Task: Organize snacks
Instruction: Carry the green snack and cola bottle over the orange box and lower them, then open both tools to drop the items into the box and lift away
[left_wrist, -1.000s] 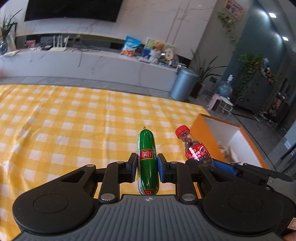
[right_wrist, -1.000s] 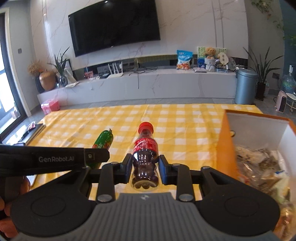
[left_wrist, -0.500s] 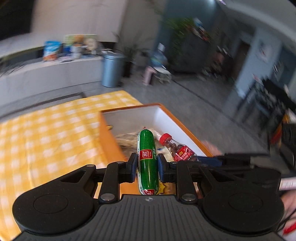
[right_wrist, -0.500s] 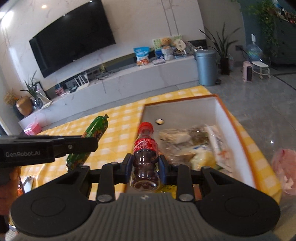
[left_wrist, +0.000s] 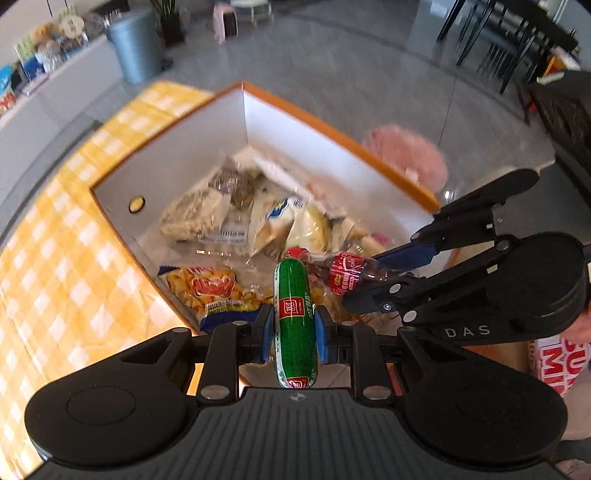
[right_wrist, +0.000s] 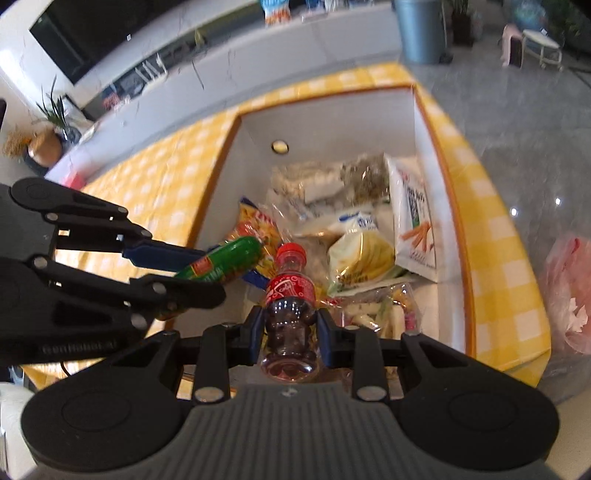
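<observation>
Left tool (left_wrist: 293, 334): matte black linkage arms, round disc housings either side, silver screw heads, blue pads inside the fingers (left_wrist: 320, 339).
Left tool body: ribbed grey-black plate at its base; pale lettering on its side, blurred in the right wrist view.
Right tool (right_wrist: 290, 332): same black build, blue-lined fingers (right_wrist: 321, 338); "DAS" printed pale on its flank.
Skin: a reddish sliver behind the right tool's disc.

A green sausage stick (left_wrist: 295, 317) and a red-capped cola bottle (right_wrist: 290, 295) hang above the orange snack-filled box (right_wrist: 448, 206).
</observation>
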